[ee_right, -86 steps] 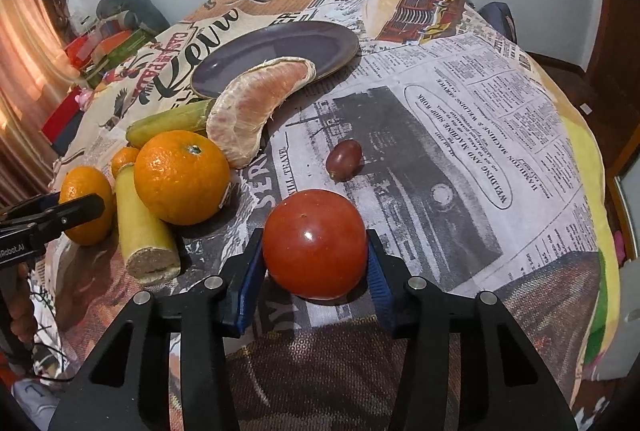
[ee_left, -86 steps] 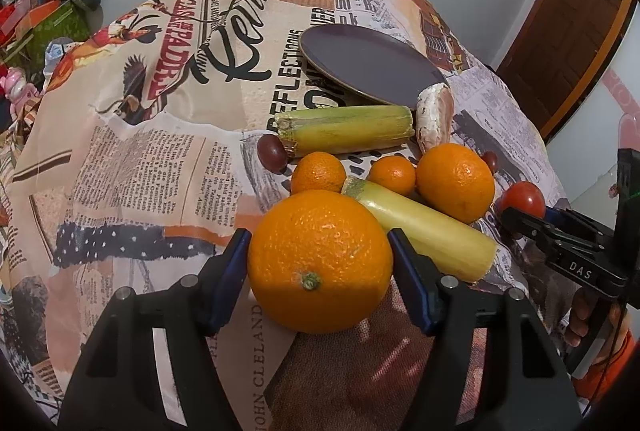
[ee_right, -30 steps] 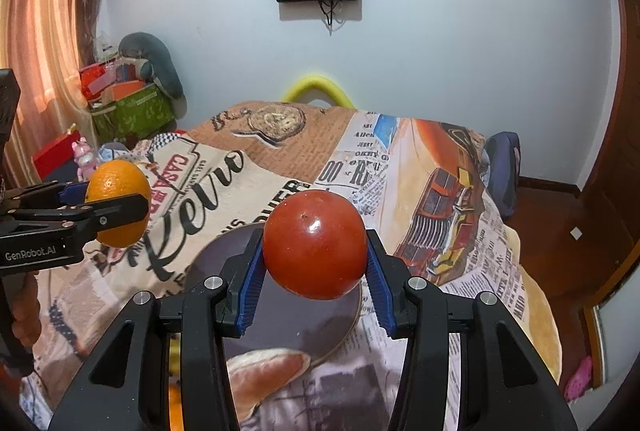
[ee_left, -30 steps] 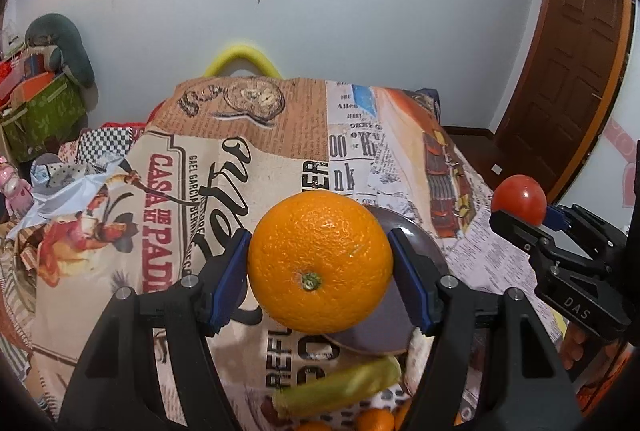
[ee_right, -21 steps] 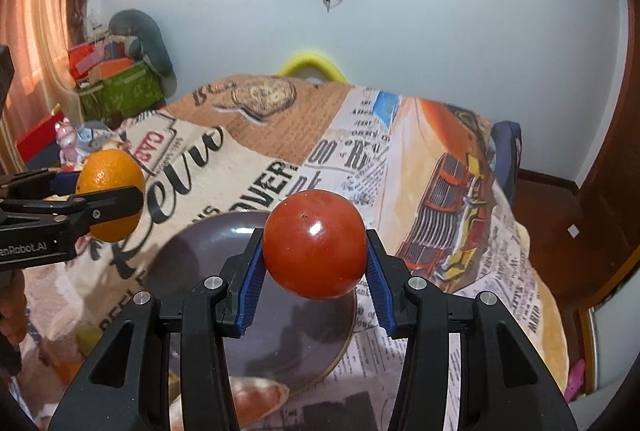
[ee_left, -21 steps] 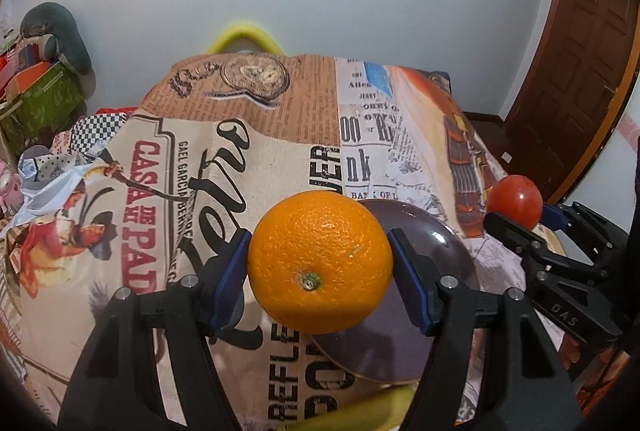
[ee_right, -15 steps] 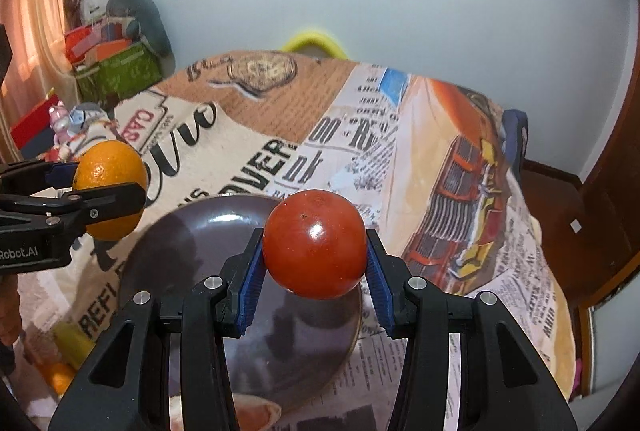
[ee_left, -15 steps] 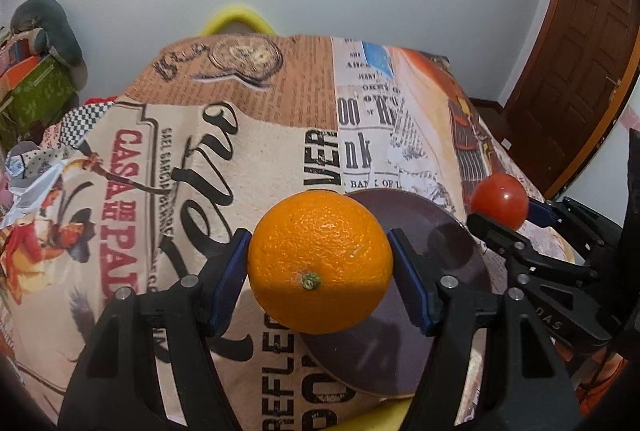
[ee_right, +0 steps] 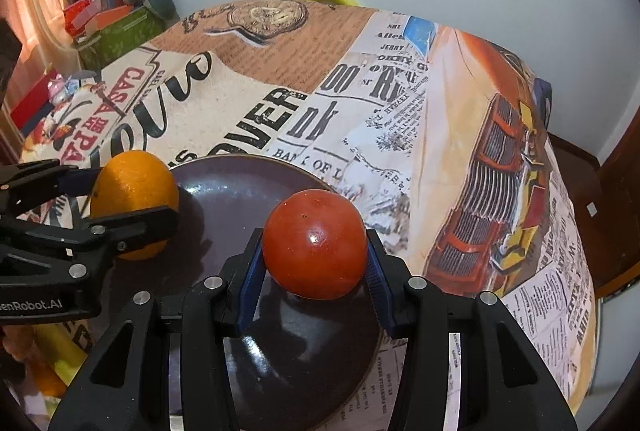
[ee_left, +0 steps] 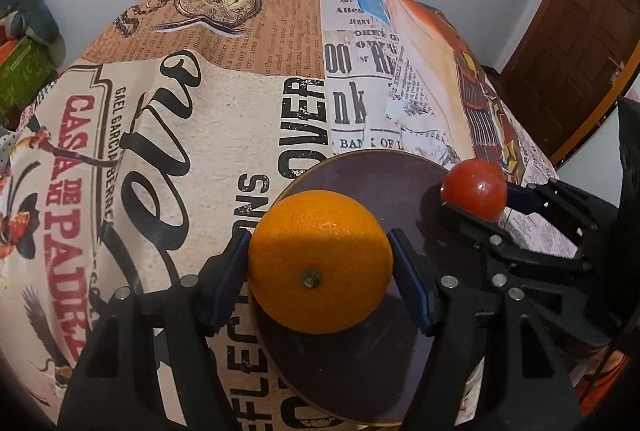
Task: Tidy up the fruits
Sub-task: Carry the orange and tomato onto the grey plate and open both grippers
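Currently the placing step is in hand: both fruits are held over the plate (ee_left: 352, 363), and neither appears to rest on it yet, though contact cannot be confirmed from these views.

Left gripper (ee_left: 320, 267): fingers closed on the orange (ee_left: 320, 263), one blue pad at each side, stem end facing the camera. In the left wrist view the orange covers the plate's 9 o'clock half. In the right wrist view it hangs at about 9 o'clock of the plate, over the rim.

Right gripper (ee_right: 315, 251): fingers closed on the tomato (ee_right: 315, 245), pads at 3 and 9 o'clock of the fruit. The tomato sits above the plate's centre-right region in its own view, and at about 2 o'clock of the plate in the left wrist view.

Next move, as a judgement:
1. Lower each fruit until it touches the plate surface.
2. Keep the two well apart so that neither knocks the other.
3. Open the fingers slowly; both fruits are round and may roll toward the rim of the shallow plate.

Count:
- Plates: one, dark, on the printed tablecloth (ee_left: 200, 159).
- Oranges held: one.
- Tomatoes: one.
- Further produce: a yellow-green piece (ee_right: 68, 359) and a patch of orange at 7 o'clock of the right wrist view, partly hidden; their number cannot be told.
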Demonstrator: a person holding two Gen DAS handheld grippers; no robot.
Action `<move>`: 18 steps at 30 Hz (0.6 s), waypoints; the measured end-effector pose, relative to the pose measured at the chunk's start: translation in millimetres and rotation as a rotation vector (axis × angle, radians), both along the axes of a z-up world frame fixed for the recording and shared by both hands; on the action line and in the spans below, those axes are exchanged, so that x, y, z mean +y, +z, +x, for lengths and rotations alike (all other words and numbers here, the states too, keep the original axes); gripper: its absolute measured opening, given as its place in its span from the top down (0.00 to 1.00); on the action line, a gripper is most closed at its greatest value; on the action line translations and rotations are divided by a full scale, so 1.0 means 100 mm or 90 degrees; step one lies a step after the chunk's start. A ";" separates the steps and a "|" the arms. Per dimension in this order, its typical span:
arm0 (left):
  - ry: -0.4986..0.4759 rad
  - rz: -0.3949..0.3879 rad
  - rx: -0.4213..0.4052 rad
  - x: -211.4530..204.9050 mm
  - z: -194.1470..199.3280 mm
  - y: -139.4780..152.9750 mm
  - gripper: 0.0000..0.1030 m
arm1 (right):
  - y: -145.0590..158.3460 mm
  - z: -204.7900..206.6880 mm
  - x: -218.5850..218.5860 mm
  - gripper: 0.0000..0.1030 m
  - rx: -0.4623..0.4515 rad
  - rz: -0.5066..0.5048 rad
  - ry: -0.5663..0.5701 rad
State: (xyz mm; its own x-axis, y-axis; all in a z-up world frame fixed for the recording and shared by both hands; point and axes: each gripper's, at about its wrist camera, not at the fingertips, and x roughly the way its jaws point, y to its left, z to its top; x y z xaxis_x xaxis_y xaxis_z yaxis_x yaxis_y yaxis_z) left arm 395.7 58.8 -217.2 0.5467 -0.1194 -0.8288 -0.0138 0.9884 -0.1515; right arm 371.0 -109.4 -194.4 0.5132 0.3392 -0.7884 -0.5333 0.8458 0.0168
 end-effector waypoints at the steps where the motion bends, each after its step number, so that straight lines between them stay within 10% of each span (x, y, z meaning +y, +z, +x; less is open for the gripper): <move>1: 0.000 -0.002 0.001 0.01 0.01 0.00 0.34 | -0.01 0.01 0.02 0.58 0.000 -0.004 0.001; 18: 0.025 -0.019 0.029 0.07 0.01 0.02 0.26 | 0.00 -0.12 0.06 0.47 -0.006 -0.017 0.004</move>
